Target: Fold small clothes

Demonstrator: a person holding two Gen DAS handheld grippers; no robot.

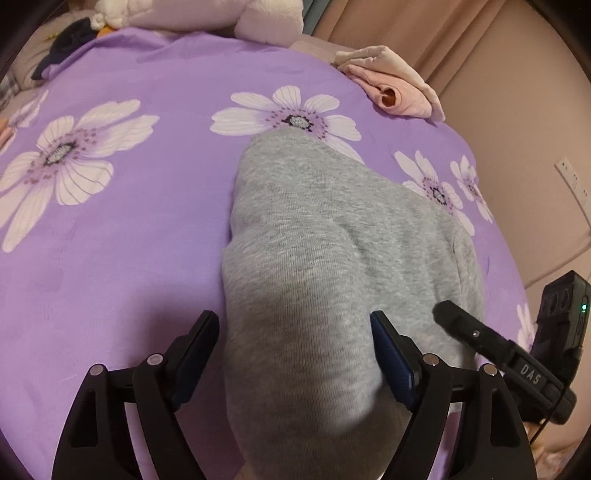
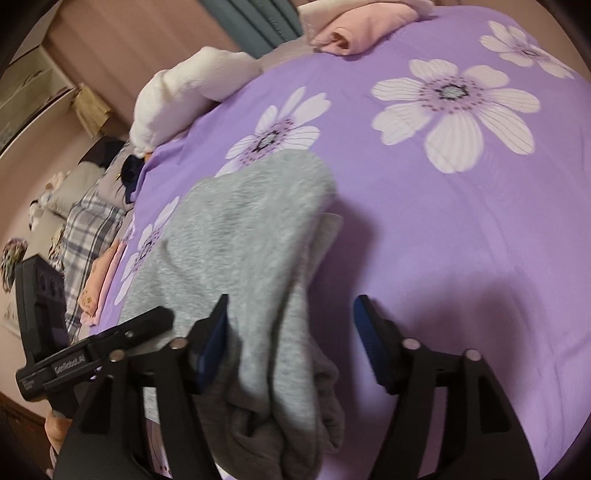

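Note:
A grey knit garment [image 1: 325, 236] lies on the purple flowered bedsheet [image 1: 129, 258]. My left gripper [image 1: 295, 332] is open, its two fingers wide apart on either side of the garment's near part, which runs between them. The garment also shows in the right wrist view [image 2: 240, 236], bunched at its near end. My right gripper [image 2: 290, 325] is open; the cloth lies between its fingers, close to the left finger [image 2: 212, 343]. The right gripper's body shows at the left view's right edge [image 1: 517, 365].
A folded pink and cream garment [image 1: 391, 83] lies at the far right of the bed. A white plush toy [image 1: 207, 14] and dark cloth [image 1: 66, 44] lie at the far edge. Plaid bedding [image 2: 92, 225] and pink clothes [image 2: 99, 280] lie to the left. A beige wall [image 1: 517, 110] stands on the right.

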